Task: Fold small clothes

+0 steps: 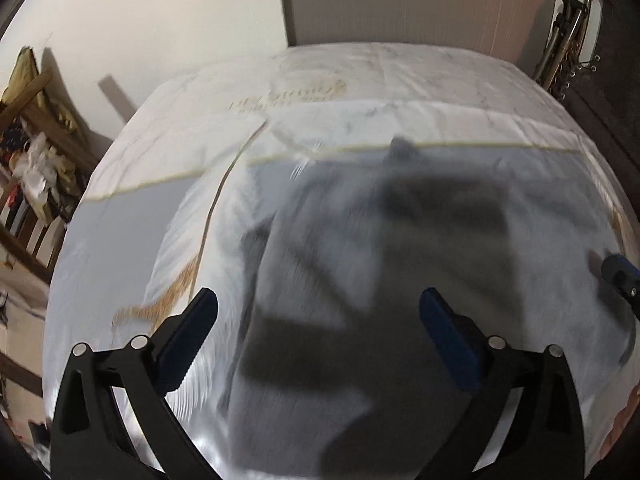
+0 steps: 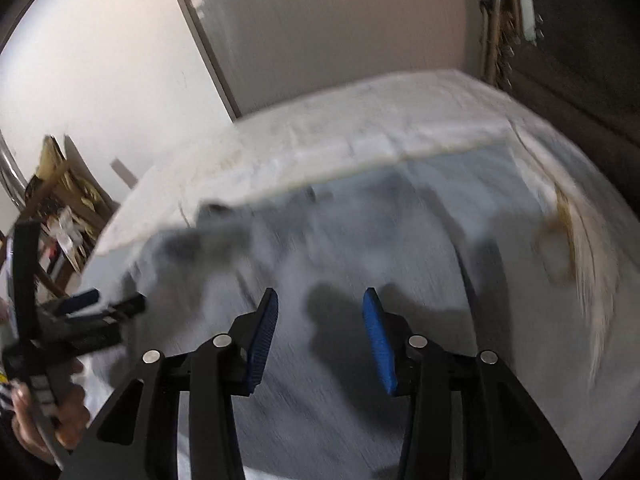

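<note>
A grey garment (image 1: 340, 280) lies spread on the bed, blurred by motion, with dark shadows across it. My left gripper (image 1: 318, 312) hovers over its near part, open wide, nothing between its blue pads. The same grey cloth (image 2: 320, 240) fills the right wrist view. Above it my right gripper (image 2: 320, 320) is open and empty. The left gripper (image 2: 100, 304) shows at the left edge of the right wrist view, held by a hand (image 2: 60, 420). A blue fingertip (image 1: 618, 276) of the right gripper pokes in at the right edge of the left wrist view.
The bed carries a white quilt (image 1: 380, 80) with a gold-trimmed edge and gold print. A wooden rack (image 1: 32, 152) piled with clutter stands at the left by the wall. A brown headboard panel (image 1: 420, 0) rises behind. Metal hardware (image 1: 568, 44) hangs at the far right.
</note>
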A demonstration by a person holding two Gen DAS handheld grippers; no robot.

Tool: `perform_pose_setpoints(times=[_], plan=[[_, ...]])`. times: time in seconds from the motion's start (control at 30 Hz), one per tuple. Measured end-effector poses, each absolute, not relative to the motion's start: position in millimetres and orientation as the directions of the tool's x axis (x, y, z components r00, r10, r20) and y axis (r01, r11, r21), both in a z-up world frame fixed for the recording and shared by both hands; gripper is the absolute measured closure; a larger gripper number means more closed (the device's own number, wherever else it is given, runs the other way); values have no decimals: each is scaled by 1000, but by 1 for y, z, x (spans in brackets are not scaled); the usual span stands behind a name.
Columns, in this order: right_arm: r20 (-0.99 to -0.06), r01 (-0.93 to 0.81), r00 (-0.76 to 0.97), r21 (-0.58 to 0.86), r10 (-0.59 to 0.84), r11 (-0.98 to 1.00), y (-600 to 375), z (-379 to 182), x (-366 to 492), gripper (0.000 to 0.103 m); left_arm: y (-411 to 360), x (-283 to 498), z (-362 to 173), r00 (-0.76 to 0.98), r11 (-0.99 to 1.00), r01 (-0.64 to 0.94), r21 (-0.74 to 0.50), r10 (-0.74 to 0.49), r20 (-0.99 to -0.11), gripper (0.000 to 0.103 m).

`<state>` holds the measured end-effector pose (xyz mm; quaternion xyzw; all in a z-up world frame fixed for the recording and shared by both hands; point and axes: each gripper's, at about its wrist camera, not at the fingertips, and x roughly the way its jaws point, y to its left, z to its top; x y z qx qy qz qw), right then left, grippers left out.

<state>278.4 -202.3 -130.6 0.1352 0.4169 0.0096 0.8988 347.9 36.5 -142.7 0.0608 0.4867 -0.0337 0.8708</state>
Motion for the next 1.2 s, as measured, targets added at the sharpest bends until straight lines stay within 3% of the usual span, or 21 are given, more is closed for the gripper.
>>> perform_pose_setpoints(times=[0.13,0.37,0.57,0.63,0.93,1.2], plan=[[-751,69,651,203,110,977,-199,-150,272,58,44,346,-166,500,993,103,63,3,-866,4],[-716,-5,690,141,106,990,-165,-110,248,56,34,311,-126,596,986,140,94,-8,-803,6],[-793,-52,596,117,125,992,-133,-147,245,52,20,300,-157,564,970,191,150,16,-826,4],[-779,-56,611,134,140,989,-137,-150,244,51,19,295,-159,592,966,197,166,18,-806,4],[-784,-12,598,198,165,980,-145,-133,243,52,26,296,-152,580,973,195,123,-13,-814,4],[-768,131,635,217,87,967,-193,-113,248,52,48,307,-139,583,988,141,62,-33,-812,4]])
